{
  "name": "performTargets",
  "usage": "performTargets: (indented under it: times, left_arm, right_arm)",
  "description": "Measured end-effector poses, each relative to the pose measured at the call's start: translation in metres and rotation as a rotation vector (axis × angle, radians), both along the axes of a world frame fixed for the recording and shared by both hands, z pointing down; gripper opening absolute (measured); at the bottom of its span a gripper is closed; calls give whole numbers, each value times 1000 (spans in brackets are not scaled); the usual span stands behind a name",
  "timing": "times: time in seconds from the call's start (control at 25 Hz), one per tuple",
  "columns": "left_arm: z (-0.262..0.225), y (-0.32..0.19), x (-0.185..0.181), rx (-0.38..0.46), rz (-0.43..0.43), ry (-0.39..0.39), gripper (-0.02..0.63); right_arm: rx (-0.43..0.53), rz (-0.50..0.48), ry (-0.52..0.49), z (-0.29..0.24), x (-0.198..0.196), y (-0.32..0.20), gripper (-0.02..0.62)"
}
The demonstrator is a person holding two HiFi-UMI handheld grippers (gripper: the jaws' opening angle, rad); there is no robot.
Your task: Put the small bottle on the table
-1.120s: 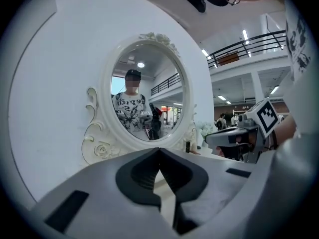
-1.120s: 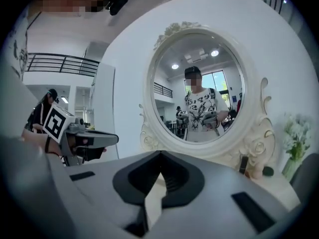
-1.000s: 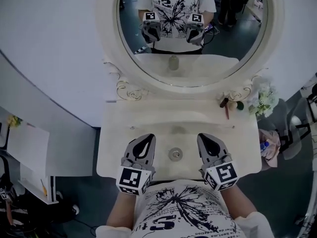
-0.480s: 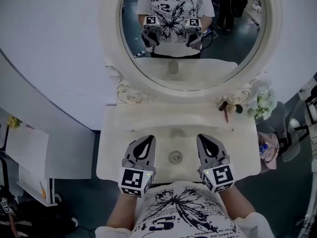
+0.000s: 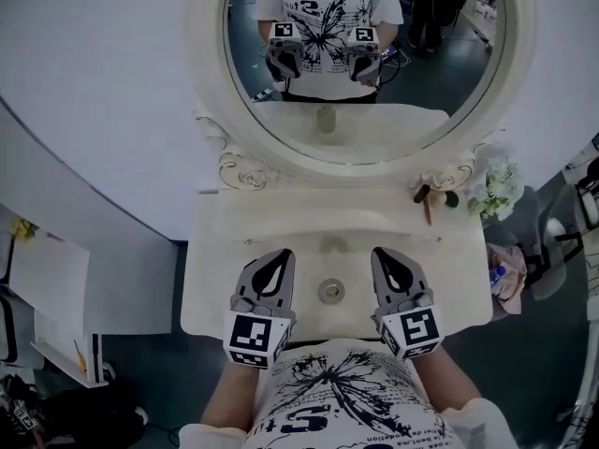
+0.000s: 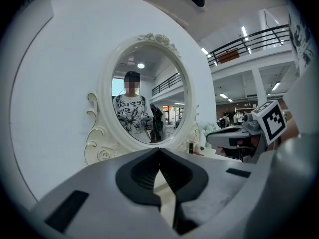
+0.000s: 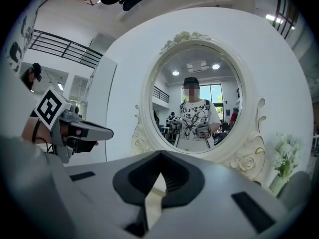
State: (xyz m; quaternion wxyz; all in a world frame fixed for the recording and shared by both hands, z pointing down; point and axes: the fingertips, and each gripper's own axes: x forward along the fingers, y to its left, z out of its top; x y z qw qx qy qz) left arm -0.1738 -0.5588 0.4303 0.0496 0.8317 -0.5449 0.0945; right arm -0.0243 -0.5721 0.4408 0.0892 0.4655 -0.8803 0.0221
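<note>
Nearest the camera is the person's black-and-white patterned shirt (image 5: pixel 346 391), with both forearms reaching out over the near edge of the cream counter (image 5: pixel 215 279). The left gripper (image 5: pixel 281 256) has its jaws closed tip to tip, with nothing between them, and its own view confirms that (image 6: pixel 159 150). The right gripper (image 5: pixel 380 253) matches it, with jaws pressed together and empty (image 7: pixel 159 154).

Between the two grippers, touching neither, stands the small bottle (image 5: pixel 330 291). It is upright on the counter and shows from above as a round cap.

Further back, at the far right of the counter by the mirror's foot, lie a couple of small dark items (image 5: pixel 427 195), too small to name. Just right of them is a bunch of pale flowers (image 5: pixel 496 190).

At the back, the big oval mirror (image 5: pixel 440 73) in its scrolled cream frame shows the same person holding both grippers up, with the bottle's reflection below them.
</note>
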Motion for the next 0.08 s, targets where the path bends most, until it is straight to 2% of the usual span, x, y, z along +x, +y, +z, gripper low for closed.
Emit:
performTargets:
  times: [0.08]
  left_arm:
    - [-1, 0, 0, 3, 0, -2, 18]
  right_arm:
    - [2, 1, 0, 0, -1, 0, 17]
